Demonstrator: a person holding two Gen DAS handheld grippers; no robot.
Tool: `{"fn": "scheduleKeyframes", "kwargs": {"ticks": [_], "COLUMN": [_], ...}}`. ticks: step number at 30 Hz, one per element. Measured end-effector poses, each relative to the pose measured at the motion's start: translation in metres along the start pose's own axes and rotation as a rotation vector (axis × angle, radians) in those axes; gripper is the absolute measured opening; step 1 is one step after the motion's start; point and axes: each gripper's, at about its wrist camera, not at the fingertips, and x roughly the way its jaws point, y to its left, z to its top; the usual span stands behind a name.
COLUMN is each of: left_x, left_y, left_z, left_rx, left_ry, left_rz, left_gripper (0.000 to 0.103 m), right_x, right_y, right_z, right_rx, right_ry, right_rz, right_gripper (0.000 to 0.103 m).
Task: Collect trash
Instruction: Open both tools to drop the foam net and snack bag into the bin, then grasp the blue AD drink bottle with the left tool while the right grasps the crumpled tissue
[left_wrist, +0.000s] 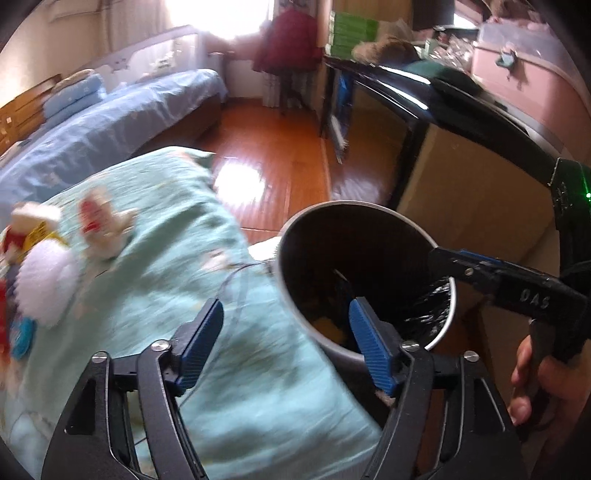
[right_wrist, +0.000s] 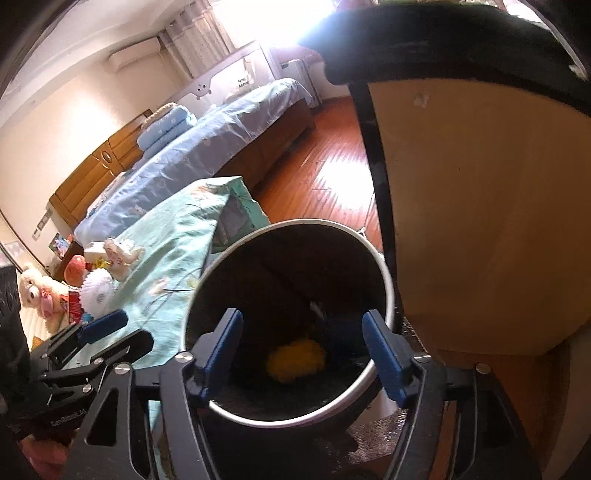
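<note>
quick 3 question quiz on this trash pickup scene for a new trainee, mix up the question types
1. True or false: the right hand-held gripper is clamped on a wrapper.
2. Multiple choice: what colour is the crumpled item at the bottom of the trash bin? A) red B) yellow C) green
3. Fill in: the white paper ball lies on the ____ blanket.

Key
1. False: its jaws are open and empty over the bin.
2. B
3. Green: a light mint green, with wrappers lying beside the ball.
</note>
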Motion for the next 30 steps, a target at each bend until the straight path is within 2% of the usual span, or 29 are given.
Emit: {"fn": "scheduleKeyframes", "kwargs": {"ticks": [4, 18, 30], "left_x": [-0.017, -0.063, -0.078], "left_y": [0.028, 0.123, 0.177], "left_z": [-0.017, -0.063, -0.085], "left_rx": [-0.054, -0.238, -0.339], "left_ry": [-0.022, -0.061, -0.060], "left_rz": [0.045, 0.205, 0.288], "left_gripper": [0.076, 0.076, 0.076], "right_x": [0.000, 0.037, 0.059], "right_y": [0.020, 0.135, 0.188], "right_z": [-0.001, -0.017, -0.031], "right_rx": [-0.026, -0.195, -0.271], "right_ry": [-0.013, 0.058, 0.106], "right_rz": [0.034, 0.192, 0.236], "right_gripper": [0.080, 0.081, 0.081]}}
